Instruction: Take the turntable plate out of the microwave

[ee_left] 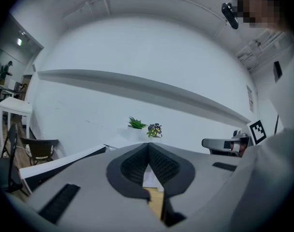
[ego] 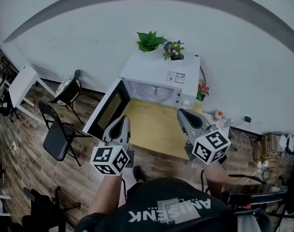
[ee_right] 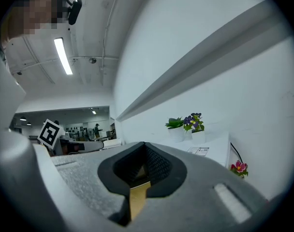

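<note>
While the turntable plate (ego: 154, 95) lies inside the open microwave (ego: 161, 70) on the yellow surface (ego: 154, 132), the left gripper (ego: 123, 120) and right gripper (ego: 182, 112) hover before it, both jaws clenched together on nothing.

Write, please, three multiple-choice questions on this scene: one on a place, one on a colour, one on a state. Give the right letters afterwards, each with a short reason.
1. Relative to the microwave, where do the two potted plants stand?
A. inside it
B. on top of it
C. under it

2. What colour is the microwave's top panel?
A. white
B. red
C. black

3. In what state is the microwave's door?
A. shut
B. taken off
C. swung open

Answers:
1 B, since both pots sit on the top panel near its back edge.
2 A, since the head view shows the casing white.
3 C, since the door stands out toward the view's left, away from the oven's front.
</note>
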### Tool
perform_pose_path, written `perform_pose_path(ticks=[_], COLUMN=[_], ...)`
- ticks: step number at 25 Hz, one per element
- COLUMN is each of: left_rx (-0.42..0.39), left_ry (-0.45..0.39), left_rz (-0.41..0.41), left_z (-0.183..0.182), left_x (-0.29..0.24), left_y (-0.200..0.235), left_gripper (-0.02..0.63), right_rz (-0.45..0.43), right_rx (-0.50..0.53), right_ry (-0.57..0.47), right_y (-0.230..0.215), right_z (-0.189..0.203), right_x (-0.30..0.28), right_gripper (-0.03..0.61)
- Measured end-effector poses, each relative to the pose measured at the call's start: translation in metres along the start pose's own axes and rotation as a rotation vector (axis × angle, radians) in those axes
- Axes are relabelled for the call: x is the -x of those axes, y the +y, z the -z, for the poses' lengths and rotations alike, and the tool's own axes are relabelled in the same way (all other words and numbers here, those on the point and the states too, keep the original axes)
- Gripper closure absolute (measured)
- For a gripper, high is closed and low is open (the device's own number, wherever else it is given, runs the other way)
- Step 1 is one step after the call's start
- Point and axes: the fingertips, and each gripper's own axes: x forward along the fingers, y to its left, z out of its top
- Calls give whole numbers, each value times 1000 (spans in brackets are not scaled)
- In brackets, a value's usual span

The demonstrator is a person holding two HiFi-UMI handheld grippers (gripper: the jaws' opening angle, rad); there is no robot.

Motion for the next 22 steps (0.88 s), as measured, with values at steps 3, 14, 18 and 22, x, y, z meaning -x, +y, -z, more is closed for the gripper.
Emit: perform_pose_path(ticks=[3, 14, 18, 22], left_rx=[-28, -32, -24, -25], left_ry=[3, 48, 56, 72], left_rz=[38, 163, 213, 248], left_z=[-9, -11, -10, -8], left_x=[-15, -54, -63, -73], left_y=[19, 53, 62, 75], left_gripper=[612, 612, 612, 612], right_rz=[48, 187, 232, 279], right_rx=[10, -18, -11, -14], right_ry=[7, -48, -48, -40], right_y=[-2, -5, -3, -3], right_z=[-2, -6, -2, 4], right_x=[-24, -61, -73, -86], right_gripper=[575, 575, 575, 575])
